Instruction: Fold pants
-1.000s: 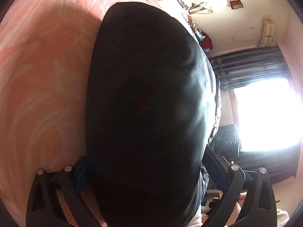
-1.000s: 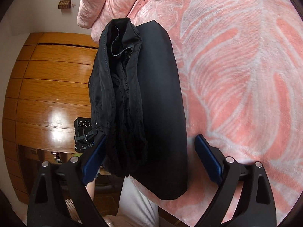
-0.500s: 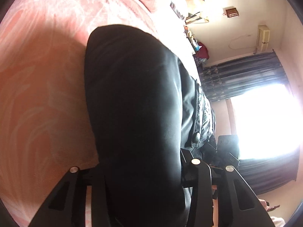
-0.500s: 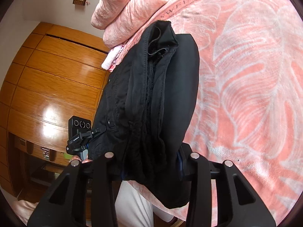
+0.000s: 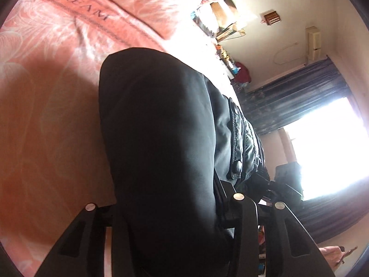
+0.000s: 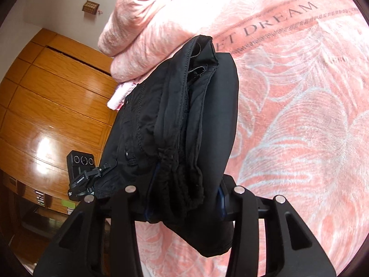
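The black pants (image 5: pixel 161 143) are folded into a thick bundle and held up off the pink blanket (image 5: pixel 46 115). My left gripper (image 5: pixel 168 210) is shut on one end of the bundle; the cloth hides its fingertips. My right gripper (image 6: pixel 184 198) is shut on the other end, where the stacked layers and hems of the pants (image 6: pixel 180 124) show edge-on. The blanket (image 6: pixel 299 127) lies below and behind the bundle.
A rolled pink blanket or pillow (image 6: pixel 147 20) lies at the head of the bed. A wooden wardrobe (image 6: pixel 46 106) stands on one side, with a small black camera device (image 6: pixel 80 164) before it. A bright window with dark curtains (image 5: pixel 322 138) is on the other side.
Both grippers have closed on the ends of the folded pants and lifted the bundle off the blanket, moving it toward the head of the bed.
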